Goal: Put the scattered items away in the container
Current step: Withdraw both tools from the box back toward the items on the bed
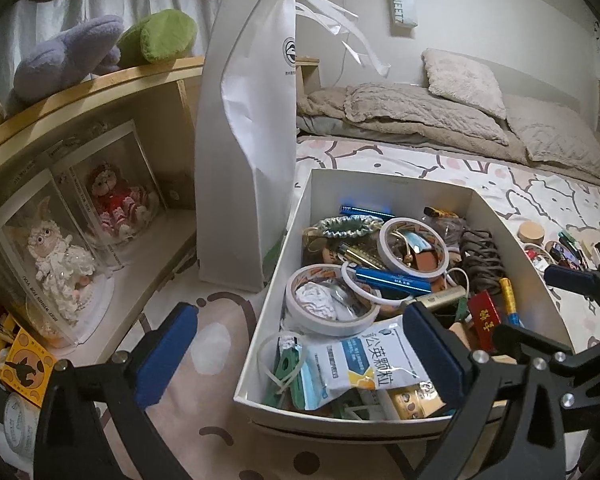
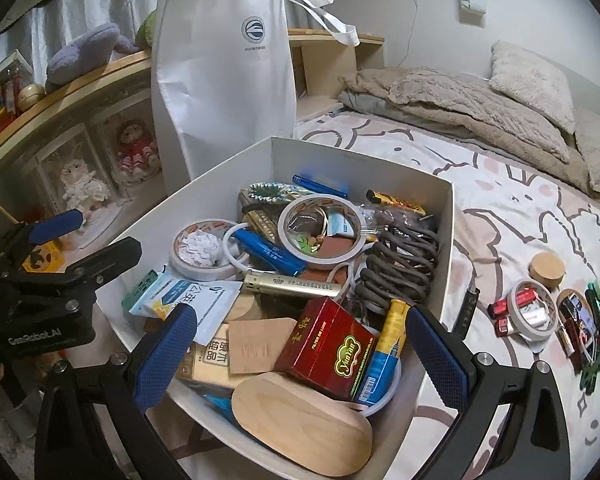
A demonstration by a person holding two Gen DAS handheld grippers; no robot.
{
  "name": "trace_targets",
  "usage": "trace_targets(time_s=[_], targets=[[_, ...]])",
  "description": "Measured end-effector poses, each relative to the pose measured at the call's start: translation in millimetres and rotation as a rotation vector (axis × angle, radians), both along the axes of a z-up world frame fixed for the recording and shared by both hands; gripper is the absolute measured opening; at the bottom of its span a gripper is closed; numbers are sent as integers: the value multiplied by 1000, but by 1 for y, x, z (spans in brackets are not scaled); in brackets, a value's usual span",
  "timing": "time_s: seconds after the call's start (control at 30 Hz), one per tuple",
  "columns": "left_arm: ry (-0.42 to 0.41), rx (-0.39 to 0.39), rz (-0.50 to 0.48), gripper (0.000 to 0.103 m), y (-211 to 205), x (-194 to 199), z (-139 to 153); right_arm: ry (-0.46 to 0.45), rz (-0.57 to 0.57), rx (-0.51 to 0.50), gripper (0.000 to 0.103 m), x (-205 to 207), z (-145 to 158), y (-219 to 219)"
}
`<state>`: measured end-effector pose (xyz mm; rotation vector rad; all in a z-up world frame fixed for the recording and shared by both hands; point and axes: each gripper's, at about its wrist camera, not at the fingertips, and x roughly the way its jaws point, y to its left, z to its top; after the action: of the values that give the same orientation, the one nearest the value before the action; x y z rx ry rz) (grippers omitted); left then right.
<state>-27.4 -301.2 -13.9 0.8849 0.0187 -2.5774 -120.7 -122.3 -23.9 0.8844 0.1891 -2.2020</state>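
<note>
Both the left gripper (image 1: 300, 344) and right gripper (image 2: 300, 348) are held apart, empty, over the box (image 2: 440, 248). Its heaped contents could probably be spilled if nudged.

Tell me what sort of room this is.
Most likely a bedroom: a bed with a cartoon-print sheet, beige fluffy pillows, and a wooden shelf holding plush toys.

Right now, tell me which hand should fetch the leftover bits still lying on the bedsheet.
Right, probably. The leftover pile lies beside the box on the right gripper side, its fingers open and empty. The left gripper sits over the box's far side.
</note>
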Motion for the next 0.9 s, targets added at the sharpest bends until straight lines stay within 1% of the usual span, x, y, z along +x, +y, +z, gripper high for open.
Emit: trace_targets(time_s=[0.37,0.67,0.77,0.9], targets=[[6,2,-5,103,1,-1,0,23,-33,-32,103,-6,8,9],[35,7,-8,103,5,1,6,42,-63,-44,103,-9,11,21],[43,7,-8,103,7,0,7,65,-75,-38,103,-8,12,30],[40,-3,-21,103,14,-3,6,63,-101,-40,103,-10,11,46]])
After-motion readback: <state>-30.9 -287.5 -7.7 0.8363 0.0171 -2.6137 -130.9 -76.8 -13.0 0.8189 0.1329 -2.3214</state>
